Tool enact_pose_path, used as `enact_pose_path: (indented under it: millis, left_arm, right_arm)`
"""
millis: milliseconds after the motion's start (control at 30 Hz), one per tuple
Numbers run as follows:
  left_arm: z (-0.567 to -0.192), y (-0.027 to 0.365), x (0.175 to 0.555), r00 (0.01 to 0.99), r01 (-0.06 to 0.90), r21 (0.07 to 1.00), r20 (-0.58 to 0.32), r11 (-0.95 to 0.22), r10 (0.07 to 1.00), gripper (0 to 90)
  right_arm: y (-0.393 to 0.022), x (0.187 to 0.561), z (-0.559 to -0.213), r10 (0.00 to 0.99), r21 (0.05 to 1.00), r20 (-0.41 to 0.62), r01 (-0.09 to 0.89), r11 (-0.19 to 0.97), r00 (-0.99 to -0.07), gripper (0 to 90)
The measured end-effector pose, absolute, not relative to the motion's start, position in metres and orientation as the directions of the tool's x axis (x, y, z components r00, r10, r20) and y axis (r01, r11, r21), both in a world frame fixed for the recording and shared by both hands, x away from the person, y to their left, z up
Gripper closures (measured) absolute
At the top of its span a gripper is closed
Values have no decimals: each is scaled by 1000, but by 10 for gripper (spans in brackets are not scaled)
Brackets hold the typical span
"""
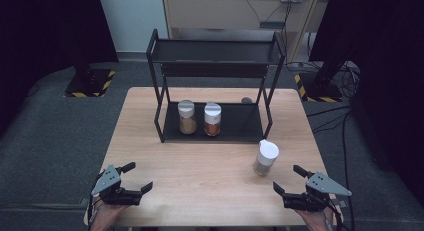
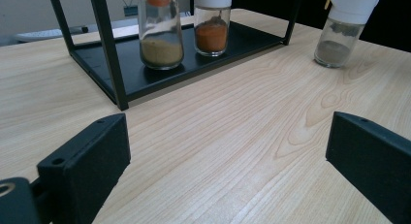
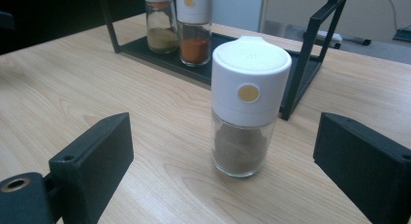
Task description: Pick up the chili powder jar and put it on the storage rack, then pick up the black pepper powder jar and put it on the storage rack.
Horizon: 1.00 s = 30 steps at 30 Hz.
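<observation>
A glass spice jar [image 1: 265,158] with a white cap and grey-brown powder stands on the wooden table [image 1: 200,181], just right of the black rack [image 1: 215,86]. My right gripper [image 1: 289,180] rests near the front right edge, open, with that jar [image 3: 245,107] a short way ahead of its jaws. Two more jars stand on the rack's lower shelf: one with tan powder [image 1: 187,117] and one with orange-red powder [image 1: 212,119]. My left gripper [image 1: 137,177] sits open at the front left, nothing between its jaws; the tan jar [image 2: 160,30], the orange jar [image 2: 212,23] and the loose jar [image 2: 341,30] lie far ahead.
The rack has an upper shelf [image 1: 215,51] with nothing on it. A small dark round object [image 1: 246,100] lies behind the rack on the table. Beyond the table are dark stands with striped bases [image 1: 90,83] and cables [image 1: 345,121] on the grey floor.
</observation>
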State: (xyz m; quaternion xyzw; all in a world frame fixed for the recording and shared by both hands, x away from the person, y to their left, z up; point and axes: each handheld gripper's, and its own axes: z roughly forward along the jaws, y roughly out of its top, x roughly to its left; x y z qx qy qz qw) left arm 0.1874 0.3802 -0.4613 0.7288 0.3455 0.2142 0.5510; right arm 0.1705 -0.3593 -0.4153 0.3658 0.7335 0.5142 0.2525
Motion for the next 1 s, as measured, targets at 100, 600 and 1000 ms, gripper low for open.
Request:
enact_pose_path:
  millis: [100, 600, 1000]
  left_arm:
    - [-462, 381, 187, 664, 266, 953, -73, -144, 744, 12]
    - [-461, 381, 186, 659, 268, 952, -70, -147, 749, 12]
    - [-462, 380, 187, 668, 265, 951, -64, -156, 742, 12]
  right_arm:
    - [-361, 170, -417, 801, 942, 12, 275, 191, -598, 73]
    - [-367, 171, -422, 819, 943, 30, 288, 167, -572, 76]
    - [-366, 170, -420, 822, 944, 26, 285, 167, -569, 70]
